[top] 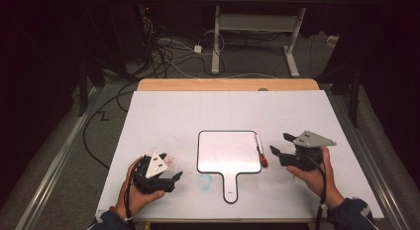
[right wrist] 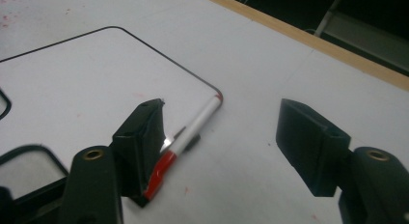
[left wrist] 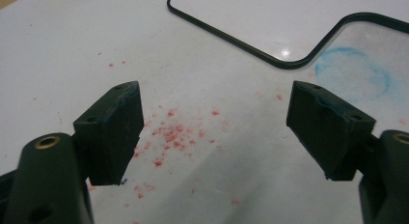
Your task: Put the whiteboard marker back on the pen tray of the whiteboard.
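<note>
Setting: white table cover [top: 198,111] over a wooden table top [top: 228,85], dark room beyond, cables on the floor behind.
Whiteboard [top: 229,151]: small, paddle-shaped, black-rimmed, lying flat near the middle of the cover, handle pointing toward the person's side; writing face blank.
Marker [top: 261,149]: white barrel, red cap, lying along the whiteboard's right edge, red end toward the person; in the right gripper view [right wrist: 185,141], resting half on the board's rim, the red end just beside the left-hand pad.
Right gripper [top: 282,149]: held in the right hand [top: 313,174] just right of the marker, jaws spread wide, nothing between them, pads clear of the marker.
Left gripper [top: 169,170]: held in the left hand [top: 138,195] at the near left of the cover, well apart from the board; jaws spread wide, empty, pointing toward the board.
Stains: red specks [left wrist: 171,134] on the cover under the left gripper; a smudged blue ring [left wrist: 354,72] just beside the board's handle.
Pads: traces of blue along the edges of the left gripper's pads [left wrist: 115,132].
</note>
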The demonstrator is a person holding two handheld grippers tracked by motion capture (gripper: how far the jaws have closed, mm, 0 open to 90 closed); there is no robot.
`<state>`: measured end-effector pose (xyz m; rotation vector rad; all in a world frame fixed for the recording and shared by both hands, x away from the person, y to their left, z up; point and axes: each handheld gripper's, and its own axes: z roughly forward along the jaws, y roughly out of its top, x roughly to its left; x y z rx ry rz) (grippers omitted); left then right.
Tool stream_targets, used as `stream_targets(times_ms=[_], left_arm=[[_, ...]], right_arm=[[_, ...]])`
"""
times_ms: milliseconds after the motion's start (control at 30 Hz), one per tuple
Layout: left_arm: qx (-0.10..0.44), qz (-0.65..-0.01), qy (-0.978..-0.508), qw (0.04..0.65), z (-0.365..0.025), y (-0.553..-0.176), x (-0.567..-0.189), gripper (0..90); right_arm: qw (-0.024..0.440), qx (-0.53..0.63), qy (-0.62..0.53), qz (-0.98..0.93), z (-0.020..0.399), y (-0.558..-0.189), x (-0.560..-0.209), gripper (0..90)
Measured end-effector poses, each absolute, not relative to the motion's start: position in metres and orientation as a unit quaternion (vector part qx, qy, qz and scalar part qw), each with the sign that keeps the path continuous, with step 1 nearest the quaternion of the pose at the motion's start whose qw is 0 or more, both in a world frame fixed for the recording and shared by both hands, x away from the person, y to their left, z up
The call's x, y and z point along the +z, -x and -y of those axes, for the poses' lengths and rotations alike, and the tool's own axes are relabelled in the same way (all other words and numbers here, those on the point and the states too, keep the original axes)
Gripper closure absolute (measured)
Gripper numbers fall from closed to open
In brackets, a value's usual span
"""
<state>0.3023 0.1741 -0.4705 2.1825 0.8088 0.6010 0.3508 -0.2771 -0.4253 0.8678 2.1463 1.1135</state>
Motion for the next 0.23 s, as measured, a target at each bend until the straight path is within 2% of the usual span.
stream_targets(times_ms=[233], left_arm=[[0.247,-0.312,-0.851,0.343,-0.171,-0.304,-0.473,19.3]], right_arm=[[0.3,0.43,-0.324,-0.787,0.305,-0.315,-0.432,29.5]])
